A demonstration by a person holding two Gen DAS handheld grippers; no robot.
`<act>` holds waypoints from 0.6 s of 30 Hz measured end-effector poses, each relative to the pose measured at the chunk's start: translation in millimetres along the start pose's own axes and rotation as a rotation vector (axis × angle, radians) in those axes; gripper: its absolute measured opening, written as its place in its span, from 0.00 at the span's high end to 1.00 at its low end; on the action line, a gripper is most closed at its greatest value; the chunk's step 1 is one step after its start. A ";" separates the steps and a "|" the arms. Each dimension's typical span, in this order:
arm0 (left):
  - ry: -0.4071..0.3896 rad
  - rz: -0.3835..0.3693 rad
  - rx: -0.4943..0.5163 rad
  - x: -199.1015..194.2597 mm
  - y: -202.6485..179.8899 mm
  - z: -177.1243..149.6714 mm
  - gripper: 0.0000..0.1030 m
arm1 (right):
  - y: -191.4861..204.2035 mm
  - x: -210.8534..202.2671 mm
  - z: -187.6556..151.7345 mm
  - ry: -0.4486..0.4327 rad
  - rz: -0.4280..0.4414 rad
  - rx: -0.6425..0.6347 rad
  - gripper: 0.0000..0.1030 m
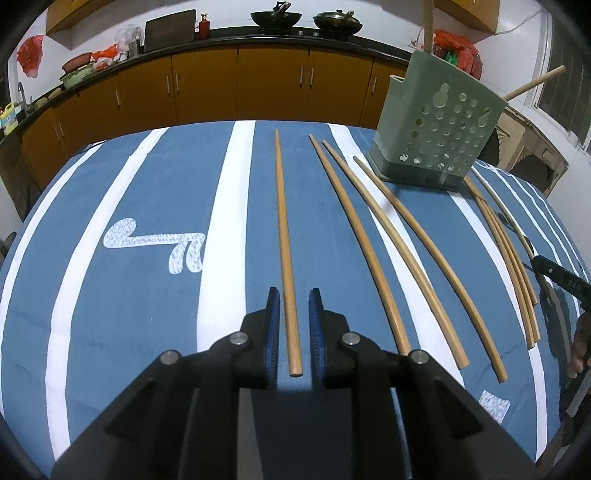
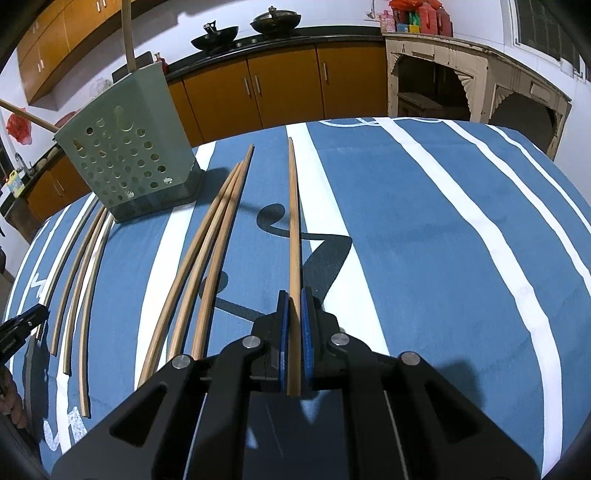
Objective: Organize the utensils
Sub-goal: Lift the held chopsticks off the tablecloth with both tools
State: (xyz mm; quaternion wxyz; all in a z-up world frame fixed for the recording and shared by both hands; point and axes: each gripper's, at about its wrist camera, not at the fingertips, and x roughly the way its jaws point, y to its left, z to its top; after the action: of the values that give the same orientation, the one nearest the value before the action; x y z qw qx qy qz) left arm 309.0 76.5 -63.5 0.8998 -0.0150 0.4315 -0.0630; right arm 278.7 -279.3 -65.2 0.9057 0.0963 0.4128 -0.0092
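Observation:
Several wooden chopsticks lie on a blue and white striped cloth [image 1: 129,192]. In the left wrist view my left gripper [image 1: 293,295] is open, its blue pads on either side of one straight chopstick [image 1: 284,236] without touching it. Three more chopsticks [image 1: 373,236] lie to its right. A green perforated utensil holder [image 1: 439,122] stands at the back right with two chopsticks inside it. In the right wrist view my right gripper [image 2: 294,295] is shut on a single chopstick [image 2: 293,221] that points forward. The holder [image 2: 125,155] is at the back left there.
Three chopsticks [image 2: 207,258] lie left of my right gripper, and several more [image 2: 81,273] lie further left. The other gripper's tip shows at the left edge [image 2: 22,325]. Orange kitchen cabinets [image 1: 236,85] and woks [image 1: 275,18] are behind the table.

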 end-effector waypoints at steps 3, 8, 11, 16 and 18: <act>0.000 0.005 0.003 -0.1 -0.5 -0.4 0.83 | 0.0 0.0 -0.1 0.000 -0.001 -0.001 0.92; 0.000 0.008 0.002 0.3 -0.5 0.0 0.83 | 0.1 0.2 0.3 0.000 0.001 0.002 0.92; 0.000 0.007 0.001 0.4 -0.5 -0.1 0.83 | -0.4 -0.4 0.0 0.000 0.002 0.004 0.92; 0.001 0.027 0.002 -0.2 -2.3 -1.3 0.84 | -0.1 -1.2 -1.8 0.001 0.000 0.003 0.92; 0.000 0.036 -0.006 -2.1 -3.6 -3.2 0.88 | 0.8 -2.0 -2.7 0.000 -0.003 -0.002 0.92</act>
State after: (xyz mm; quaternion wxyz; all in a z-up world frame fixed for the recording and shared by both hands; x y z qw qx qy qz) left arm 304.9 73.3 -63.6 0.9008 -0.0097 0.4318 -0.0456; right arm 275.5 -278.1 -65.3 0.9056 0.0949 0.4132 -0.0103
